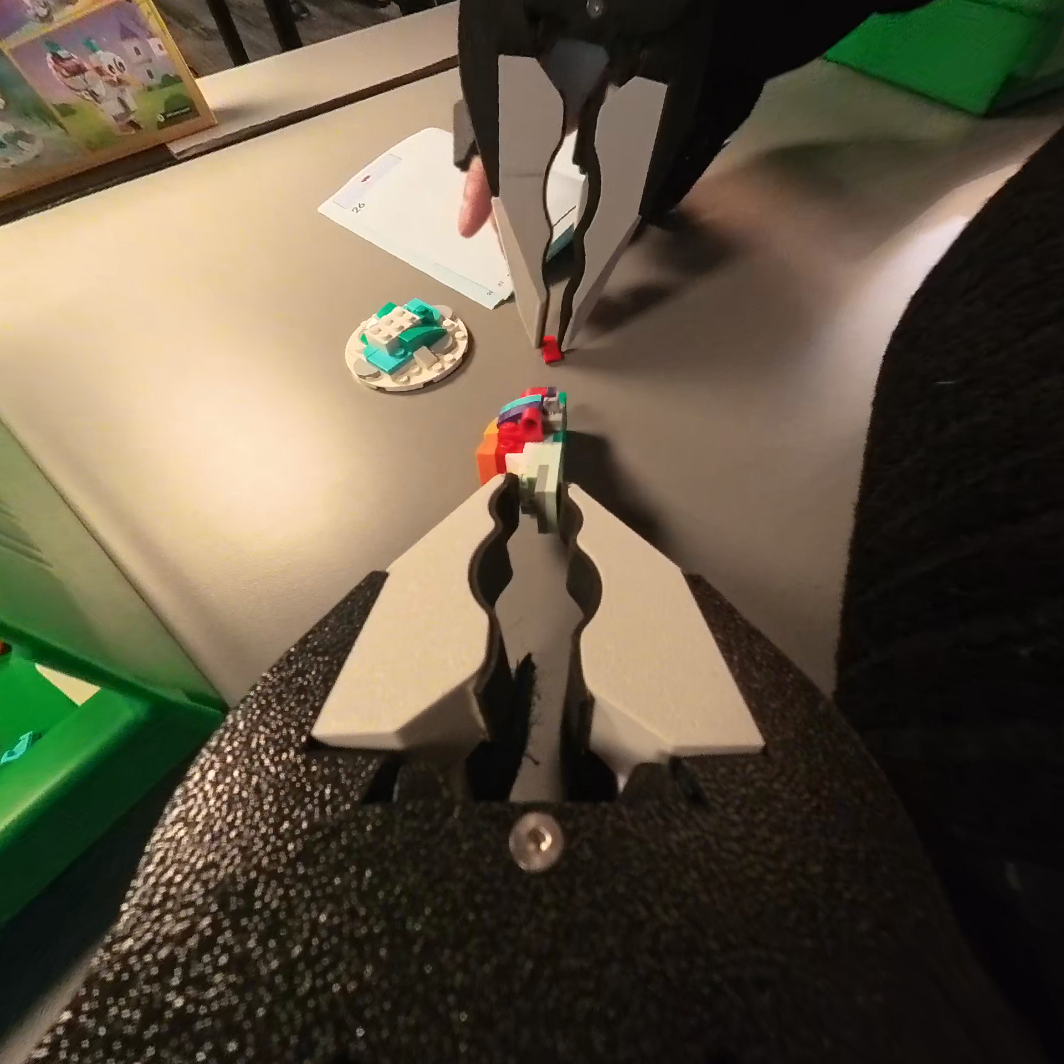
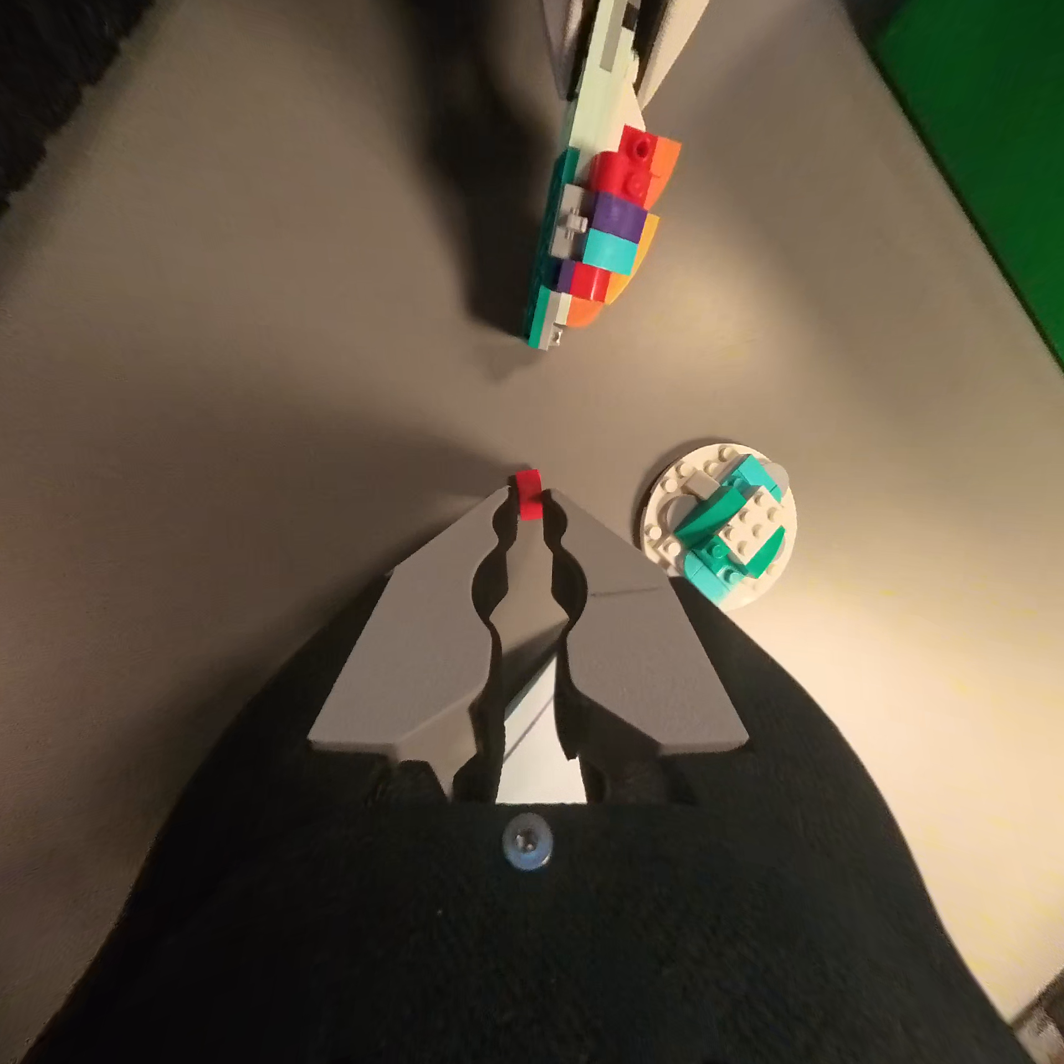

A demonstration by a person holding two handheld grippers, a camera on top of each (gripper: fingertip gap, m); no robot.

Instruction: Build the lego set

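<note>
My left gripper [image 1: 538,489] is shut on a multicoloured lego assembly [image 1: 527,437] with white, red, orange, purple and teal parts, held above the table. The assembly also shows in the right wrist view [image 2: 604,230], at the top. My right gripper [image 2: 528,492] is shut on a small red brick [image 2: 528,495]. In the left wrist view that gripper [image 1: 554,345] points down with the red brick [image 1: 550,350] at its tips, just beyond the assembly. A round white plate with teal and white bricks [image 1: 407,348] lies on the table to the left, and shows in the right wrist view [image 2: 722,524].
An open instruction booklet [image 1: 426,219] lies behind the right gripper. The lego box [image 1: 86,86] stands at the far left. Green bins sit at the near left [image 1: 75,760] and far right [image 1: 944,57]. A dark sleeve [image 1: 967,460] fills the right side. The gap from one gripper's tips to the other's is roughly 11 centimeters.
</note>
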